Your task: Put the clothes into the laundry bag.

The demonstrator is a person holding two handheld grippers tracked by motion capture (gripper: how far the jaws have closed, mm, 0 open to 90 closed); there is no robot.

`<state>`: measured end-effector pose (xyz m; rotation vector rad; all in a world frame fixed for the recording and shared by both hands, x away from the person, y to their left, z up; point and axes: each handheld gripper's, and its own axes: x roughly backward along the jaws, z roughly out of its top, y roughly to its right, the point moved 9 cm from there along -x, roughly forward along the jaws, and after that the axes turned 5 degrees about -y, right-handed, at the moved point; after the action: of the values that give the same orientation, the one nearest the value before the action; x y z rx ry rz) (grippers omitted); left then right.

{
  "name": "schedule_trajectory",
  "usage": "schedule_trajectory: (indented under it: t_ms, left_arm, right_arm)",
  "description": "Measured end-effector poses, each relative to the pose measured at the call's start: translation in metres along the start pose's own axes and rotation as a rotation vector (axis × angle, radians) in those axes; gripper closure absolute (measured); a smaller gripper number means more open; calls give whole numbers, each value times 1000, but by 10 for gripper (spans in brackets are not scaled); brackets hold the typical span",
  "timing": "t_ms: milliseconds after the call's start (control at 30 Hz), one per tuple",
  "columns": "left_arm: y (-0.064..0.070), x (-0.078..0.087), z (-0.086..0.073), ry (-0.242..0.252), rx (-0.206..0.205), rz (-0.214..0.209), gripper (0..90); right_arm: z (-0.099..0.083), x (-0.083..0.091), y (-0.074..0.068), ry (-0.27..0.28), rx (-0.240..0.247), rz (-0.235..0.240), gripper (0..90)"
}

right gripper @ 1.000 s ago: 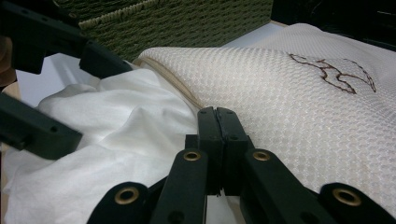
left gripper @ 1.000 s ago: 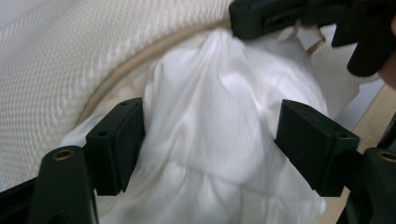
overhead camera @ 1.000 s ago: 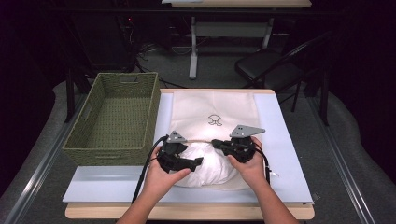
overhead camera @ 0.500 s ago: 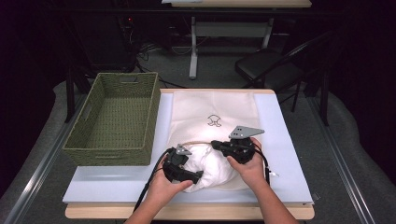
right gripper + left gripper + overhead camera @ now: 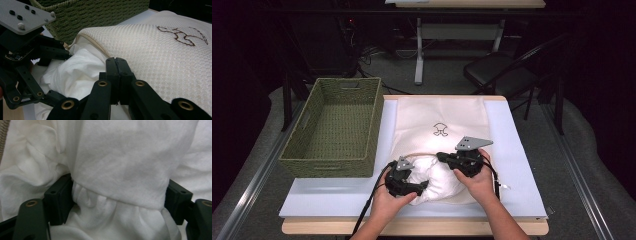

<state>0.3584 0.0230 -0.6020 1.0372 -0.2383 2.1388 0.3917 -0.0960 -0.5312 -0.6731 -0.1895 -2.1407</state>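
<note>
A pale sheet covers the table (image 5: pixel 522 195); dark room, folding chair (image 5: pixel 507 75) behind. Left gripper (image 5: pixel 117 200) clenches white cloth (image 5: pixel 437 175); right gripper (image 5: pixel 116 75) pinches the mesh bag (image 5: pixel 160 55).

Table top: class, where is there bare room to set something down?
Free: the mat strip right of the mesh bag, the front-left corner below the basket, and inside the basket. Crowded: front centre, both hand-held grippers in the white cloth.
</note>
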Motion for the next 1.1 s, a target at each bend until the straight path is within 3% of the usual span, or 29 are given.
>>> schedule_trajectory:
  t_ms: [33, 133, 267, 367, 467, 733, 833, 933, 967, 1033, 1067, 1100]
  left_arm:
    - [-1, 0, 0, 7, -13, 2, 267]
    - [-1, 0, -2, 40, -2, -27, 410]
    - [1, 2, -3, 40, 3, -43, 538]
    - [1, 5, 2, 29, -5, -34, 630]
    - [1, 11, 12, 51, -11, -24, 695]
    - [-4, 22, 43, 102, 3, -31, 720]
    - [-8, 27, 51, 118, -5, -2, 721]
    - [-15, 28, 55, 147, 31, 23, 722]
    - [-21, 25, 56, 170, 67, 34, 721]
    - [-21, 21, 56, 176, 86, 36, 717]
    - [-22, 16, 55, 169, 89, 41, 717]
    - [-22, 1, 50, 132, 92, 36, 703]
  right_arm:
    - [0, 0, 0, -2, 4, -1, 900]
    - [-1, -1, -1, -3, 1, 2, 900]
    - [-2, -3, -3, -5, 7, 4, 900]
    - [-1, -4, -5, -5, 8, 5, 900]
    - [0, -4, -7, 1, 10, 8, 900]
    - [13, 6, -6, 60, 8, -11, 900]
    - [18, 11, -4, 87, -2, -11, 900]
    - [22, 16, -4, 111, -19, 11, 900]
    - [23, 16, -6, 113, -16, 18, 900]
    - [22, 14, -8, 105, -4, 10, 900]
    - [22, 14, -8, 105, -4, 10, 900]
    - [20, 11, -8, 86, 4, 4, 900]
